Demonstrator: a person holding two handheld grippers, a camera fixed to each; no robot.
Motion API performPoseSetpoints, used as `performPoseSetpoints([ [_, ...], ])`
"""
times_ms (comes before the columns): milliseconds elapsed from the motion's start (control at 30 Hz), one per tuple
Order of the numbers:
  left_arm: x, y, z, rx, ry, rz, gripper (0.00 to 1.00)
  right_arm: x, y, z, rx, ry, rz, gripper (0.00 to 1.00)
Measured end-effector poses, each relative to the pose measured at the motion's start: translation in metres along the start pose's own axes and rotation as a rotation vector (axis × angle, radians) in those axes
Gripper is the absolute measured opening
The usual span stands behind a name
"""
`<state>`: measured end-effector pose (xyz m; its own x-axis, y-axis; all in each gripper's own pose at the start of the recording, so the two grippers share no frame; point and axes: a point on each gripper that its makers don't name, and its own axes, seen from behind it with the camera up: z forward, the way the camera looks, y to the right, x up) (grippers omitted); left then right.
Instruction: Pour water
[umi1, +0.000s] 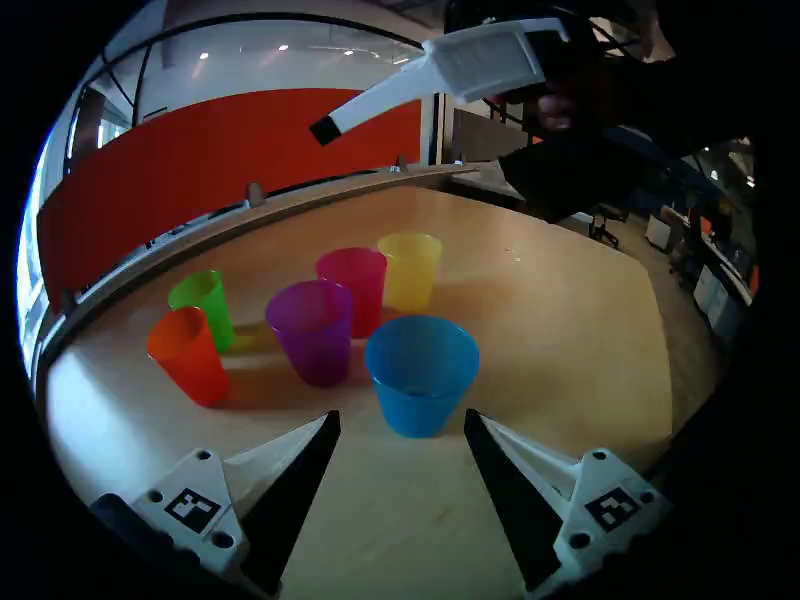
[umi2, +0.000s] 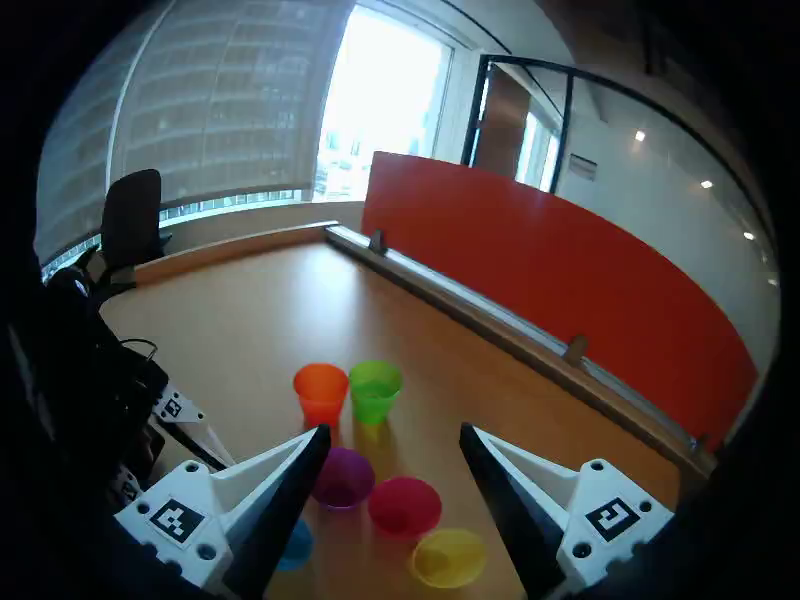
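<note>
Jaws of left gripper (umi1: 400, 414) spread, empty, facing blue cup (umi1: 420, 372) | jaws of right gripper (umi2: 393, 428) spread, empty, high over desk (umi2: 250, 320) | coloured cups upright

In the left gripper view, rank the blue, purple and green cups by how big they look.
1. blue cup
2. purple cup
3. green cup
The blue cup stands nearest the camera and the green one farther back, so their true sizes may well be alike.
</note>
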<state>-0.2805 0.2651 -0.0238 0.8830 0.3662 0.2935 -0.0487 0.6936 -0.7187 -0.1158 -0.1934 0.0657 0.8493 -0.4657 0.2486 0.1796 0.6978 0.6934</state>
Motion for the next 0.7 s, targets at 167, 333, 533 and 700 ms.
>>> performPoseSetpoints([
  [167,-0.004,0.007,0.013,-0.027,-0.009,0.002,0.92,0.002,0.003,0.01,0.007,-0.003,-0.005,1.0],
  [333,-0.002,0.009,0.023,-0.032,-0.007,0.008,0.92,-0.002,0.008,0.018,0.011,-0.013,-0.013,1.0],
  [533,0.004,0.009,0.032,-0.037,-0.007,0.005,0.92,-0.005,0.012,0.028,0.016,-0.021,-0.014,1.0],
  [700,0.005,0.008,0.038,-0.039,-0.022,0.008,0.92,-0.005,0.013,0.033,0.021,-0.022,-0.015,1.0],
])
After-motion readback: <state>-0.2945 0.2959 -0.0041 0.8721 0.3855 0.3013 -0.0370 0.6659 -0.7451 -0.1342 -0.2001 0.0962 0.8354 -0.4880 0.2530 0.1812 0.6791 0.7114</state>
